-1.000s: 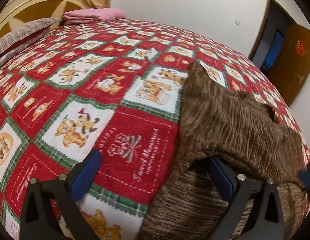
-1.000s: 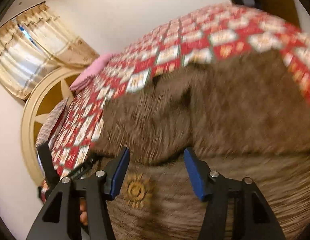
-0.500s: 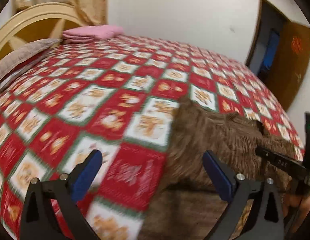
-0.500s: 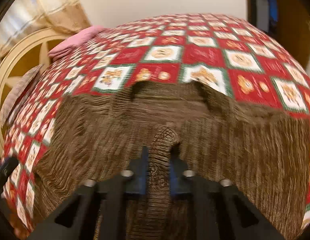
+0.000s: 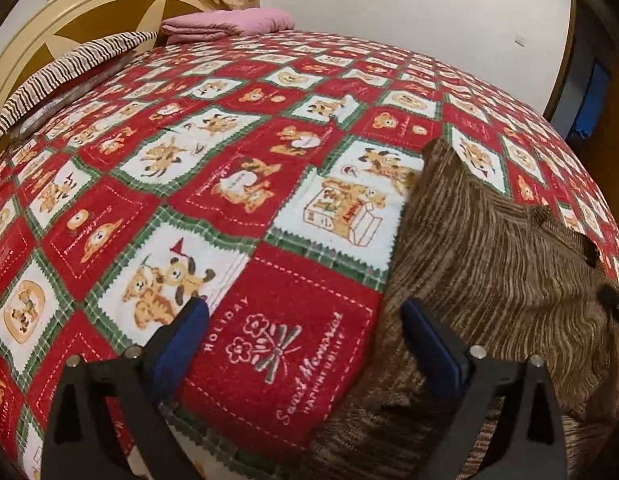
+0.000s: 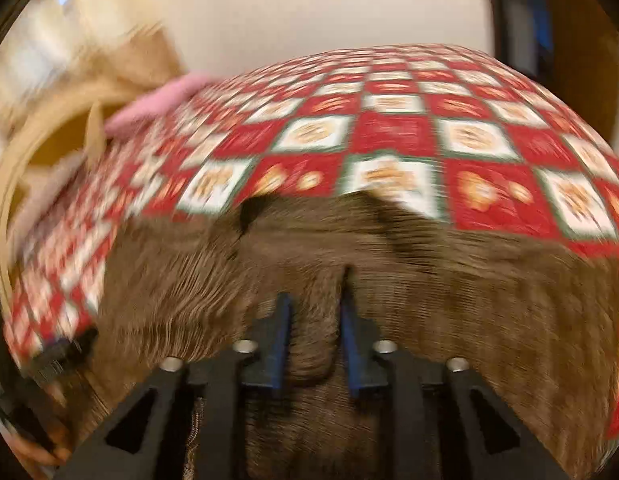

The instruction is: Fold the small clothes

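A brown ribbed knit garment lies rumpled at lower right on the red-and-white bear-print bedspread, its lower edge cut off. The left gripper gapes wide, empty. The right gripper, blurred, has just been opening, a raised fold between its narrow jaws; contact unclear.

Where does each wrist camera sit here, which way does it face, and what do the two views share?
Left wrist: behind the open left gripper, looking down the bed at the quilt and headboard; the brown garment lies right.
Right wrist: behind the right gripper, its jaws just reopening around a bunched fold of the garment; fingers show lower left.
Shared: garment, quilt, pink folded cloth, headboard.
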`<state>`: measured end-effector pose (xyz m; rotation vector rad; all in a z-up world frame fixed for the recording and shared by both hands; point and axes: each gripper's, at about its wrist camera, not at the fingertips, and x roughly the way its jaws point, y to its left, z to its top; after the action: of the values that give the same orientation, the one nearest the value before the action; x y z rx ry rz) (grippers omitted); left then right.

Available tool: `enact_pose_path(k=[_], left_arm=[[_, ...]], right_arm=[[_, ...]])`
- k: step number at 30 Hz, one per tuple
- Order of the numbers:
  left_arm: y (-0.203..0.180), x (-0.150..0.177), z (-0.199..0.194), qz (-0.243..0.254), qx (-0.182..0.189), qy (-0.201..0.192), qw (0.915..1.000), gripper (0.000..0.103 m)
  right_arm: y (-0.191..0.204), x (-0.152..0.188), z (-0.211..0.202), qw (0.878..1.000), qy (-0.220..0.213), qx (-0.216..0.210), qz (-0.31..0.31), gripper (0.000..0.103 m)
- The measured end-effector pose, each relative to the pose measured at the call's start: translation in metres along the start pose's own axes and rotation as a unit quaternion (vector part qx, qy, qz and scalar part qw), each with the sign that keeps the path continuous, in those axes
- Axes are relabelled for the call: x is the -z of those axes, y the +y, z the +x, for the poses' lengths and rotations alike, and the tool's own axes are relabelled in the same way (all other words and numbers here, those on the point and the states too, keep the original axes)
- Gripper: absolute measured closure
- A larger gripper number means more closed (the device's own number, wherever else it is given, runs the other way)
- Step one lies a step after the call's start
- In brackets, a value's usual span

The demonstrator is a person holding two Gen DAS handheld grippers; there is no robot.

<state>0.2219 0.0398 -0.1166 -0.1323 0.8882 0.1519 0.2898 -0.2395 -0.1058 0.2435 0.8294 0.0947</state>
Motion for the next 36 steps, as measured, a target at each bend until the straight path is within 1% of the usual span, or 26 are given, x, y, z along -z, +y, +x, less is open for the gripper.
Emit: enact_pose_path(k=[1,2,3,4,7,9,10,11,12,13,15,18,19,20,22,23,24,26,28,29,30,32,33,34,35,36], left_arm=[[0.001,0.001,0.0,-0.001,0.003,0.0,1.0,0.003],[0.002,0.001,0.001,-0.002,0.006,0.0,1.0,0.002],[0.0,0.0,0.002,-0.003,0.006,0.0,1.0,0.002],[-0.001,-0.001,0.003,-0.001,0.005,0.0,1.0,0.001],[-0.004,-0.001,0.003,0.004,0.001,0.001,1.0,0.0],[-0.005,-0.002,0.003,0.004,0.003,0.002,1.0,0.0],[-0.004,-0.001,0.003,0.003,0.005,0.002,1.0,0.0],[-0.004,-0.001,0.003,0.003,0.007,0.002,1.0,0.0],[-0.003,-0.001,0.002,0.004,0.011,0.003,0.9999,0.0],[-0.003,0.0,0.002,0.006,0.014,0.003,0.9999,0.0],[0.0,0.003,-0.003,0.019,0.027,0.007,0.9994,0.0],[0.009,0.017,-0.017,0.055,0.073,0.016,0.9957,0.0],[0.016,0.027,-0.029,0.073,0.094,0.012,0.9929,0.0],[0.019,0.035,-0.039,0.082,0.105,0.008,0.9911,0.0],[0.033,0.051,-0.059,0.101,0.127,0.001,0.9868,0.0],[0.045,0.06,-0.073,0.111,0.144,-0.007,0.9833,0.0],[0.056,0.068,-0.087,0.125,0.157,-0.017,0.9795,0.0],[0.071,0.078,-0.11,0.151,0.165,-0.04,0.9739,0.0],[0.085,0.088,-0.129,0.179,0.162,-0.058,0.9688,0.0],[0.092,0.095,-0.138,0.192,0.164,-0.06,0.9657,0.0],[0.096,0.099,-0.142,0.202,0.171,-0.056,0.9627,0.0],[0.102,0.112,-0.151,0.228,0.201,-0.036,0.952,0.0],[0.103,0.117,-0.154,0.241,0.213,-0.024,0.9465,0.0],[0.102,0.127,-0.159,0.262,0.228,-0.008,0.9377,0.0],[0.102,0.132,-0.161,0.27,0.238,-0.002,0.9329,0.0],[0.103,0.138,-0.164,0.273,0.249,0.002,0.9292,0.0]], right_arm=[[-0.011,0.001,-0.018,0.999,-0.025,0.032,0.033,0.075],[-0.015,0.005,-0.034,0.996,-0.049,0.054,0.047,0.075],[-0.013,0.009,-0.046,0.996,-0.064,0.052,0.041,0.075],[-0.003,0.015,-0.056,0.997,-0.063,0.032,0.014,0.075],[0.033,0.035,-0.06,0.998,-0.03,-0.001,-0.058,0.075],[0.056,0.049,-0.05,0.996,-0.007,-0.018,-0.087,0.075],[0.061,0.057,-0.043,0.996,0.008,-0.015,-0.093,0.075],[0.064,0.068,-0.023,0.994,0.05,-0.003,-0.098,0.074],[0.065,0.073,-0.022,0.994,0.034,0.0,-0.101,0.074],[0.066,0.073,-0.023,0.994,0.033,0.003,-0.101,0.074],[0.066,0.074,-0.029,0.994,0.047,0.006,-0.094,0.074],[0.058,0.084,-0.047,0.993,0.083,0.013,-0.088,0.074],[0.055,0.089,-0.057,0.993,0.085,0.012,-0.084,0.074],[0.049,0.099,-0.075,0.994,0.075,0.011,-0.08,0.075],[0.033,0.118,-0.125,0.997,0.031,0.006,-0.076,0.074],[0.026,0.121,-0.14,0.997,0.016,0.008,-0.076,0.074],[0.017,0.129,-0.168,0.997,-0.009,0.016,-0.073,0.074],[-0.001,0.145,-0.219,0.997,-0.043,0.028,-0.058,0.074],[-0.014,0.154,-0.254,0.996,-0.064,0.036,-0.045,0.074],[-0.02,0.161,-0.273,0.996,-0.074,0.041,-0.038,0.074],[-0.024,0.166,-0.292,0.995,-0.081,0.042,-0.03,0.074],[-0.031,0.178,-0.32,0.996,-0.082,0.028,-0.016,0.074],[-0.032,0.182,-0.328,0.996,-0.082,0.018,-0.012,0.074],[-0.033,0.187,-0.336,0.997,-0.08,0.006,-0.01,0.074],[-0.032,0.193,-0.341,0.997,-0.075,-0.008,-0.012,0.074],[-0.03,0.199,-0.342,0.997,-0.072,-0.013,-0.015,0.074]])
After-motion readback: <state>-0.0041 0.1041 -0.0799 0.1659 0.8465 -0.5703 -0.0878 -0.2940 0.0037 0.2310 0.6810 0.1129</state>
